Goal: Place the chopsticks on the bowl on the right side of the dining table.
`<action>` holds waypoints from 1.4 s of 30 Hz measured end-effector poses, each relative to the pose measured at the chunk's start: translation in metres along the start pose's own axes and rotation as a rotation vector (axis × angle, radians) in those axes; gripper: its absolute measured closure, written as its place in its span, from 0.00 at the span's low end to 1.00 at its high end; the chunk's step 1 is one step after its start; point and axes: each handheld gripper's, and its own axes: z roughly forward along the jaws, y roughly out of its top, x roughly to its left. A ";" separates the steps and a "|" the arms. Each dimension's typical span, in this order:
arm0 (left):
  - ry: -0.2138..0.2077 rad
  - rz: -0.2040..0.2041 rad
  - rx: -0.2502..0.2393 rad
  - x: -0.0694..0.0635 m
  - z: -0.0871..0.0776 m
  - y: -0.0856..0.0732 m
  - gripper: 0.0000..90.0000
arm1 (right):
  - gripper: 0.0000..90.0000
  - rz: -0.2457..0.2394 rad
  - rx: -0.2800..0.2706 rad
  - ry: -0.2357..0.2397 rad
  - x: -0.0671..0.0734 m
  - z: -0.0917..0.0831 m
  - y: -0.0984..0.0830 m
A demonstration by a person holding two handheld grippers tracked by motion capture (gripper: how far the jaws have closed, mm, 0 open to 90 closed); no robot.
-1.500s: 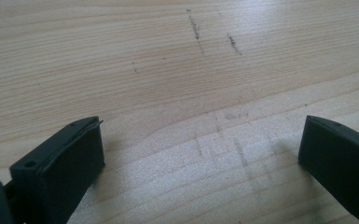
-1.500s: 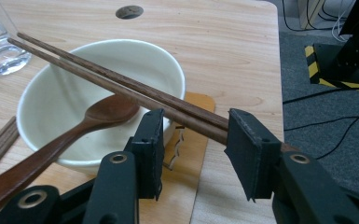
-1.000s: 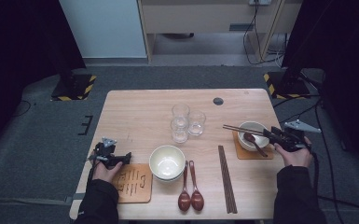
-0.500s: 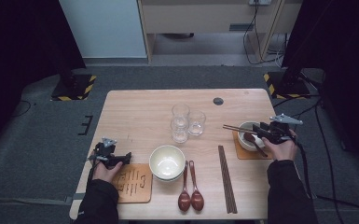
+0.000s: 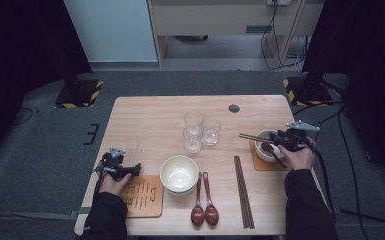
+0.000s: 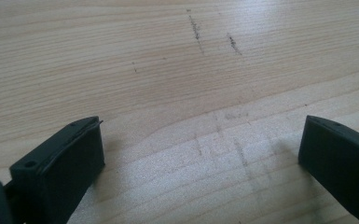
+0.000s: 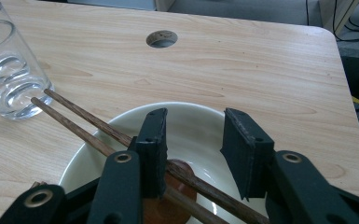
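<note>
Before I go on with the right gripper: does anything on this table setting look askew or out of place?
Yes. One pair of chopsticks lies slanted across the small bowl on the right coaster, with a spoon in that bowl, while the other chopsticks lie straight on the table.

Pale wooden surface (image 5: 145, 115) with rounded corners, standing on grey carpet floor (image 5: 45, 150). Round cable hole (image 5: 234, 108) near the far edge of the surface. Beyond the far edge, a light blue-white panel (image 5: 112, 30) to the left and a beige cabinet (image 5: 220, 17) to the right, open underneath. Black cables (image 5: 272, 27) hanging beside the cabinet and trailing over the carpet. Black curtains (image 5: 15, 45) flanking the surface on both sides, dark and deep. Two stand bases with yellow-and-black hazard stripes (image 5: 77, 94), one off each far corner of the surface. Soft, even light on the wood, darker toward the room's edges.
</note>
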 end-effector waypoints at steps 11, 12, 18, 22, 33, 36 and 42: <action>0.000 0.000 0.000 0.000 0.000 0.000 0.00 | 0.64 -0.017 0.013 0.023 0.000 0.004 -0.001; 0.000 0.000 0.000 0.000 0.000 0.000 0.00 | 0.64 -0.018 0.014 0.027 0.000 0.004 -0.001; 0.000 0.000 0.000 0.000 0.000 0.000 0.00 | 0.63 -0.030 0.021 0.058 0.000 0.004 -0.001; 0.000 0.000 0.000 0.000 0.000 0.000 0.00 | 0.63 -0.039 0.025 0.071 0.000 0.003 -0.001; 0.000 0.000 0.000 0.000 0.000 0.000 0.00 | 0.65 -0.062 0.041 0.097 0.001 -0.001 -0.001; 0.000 0.000 0.000 0.000 0.000 0.000 0.00 | 0.65 -0.070 0.048 0.108 0.001 -0.002 -0.001; 0.000 0.000 0.000 0.000 0.000 0.000 0.00 | 0.64 -0.084 0.065 0.128 0.002 -0.006 -0.002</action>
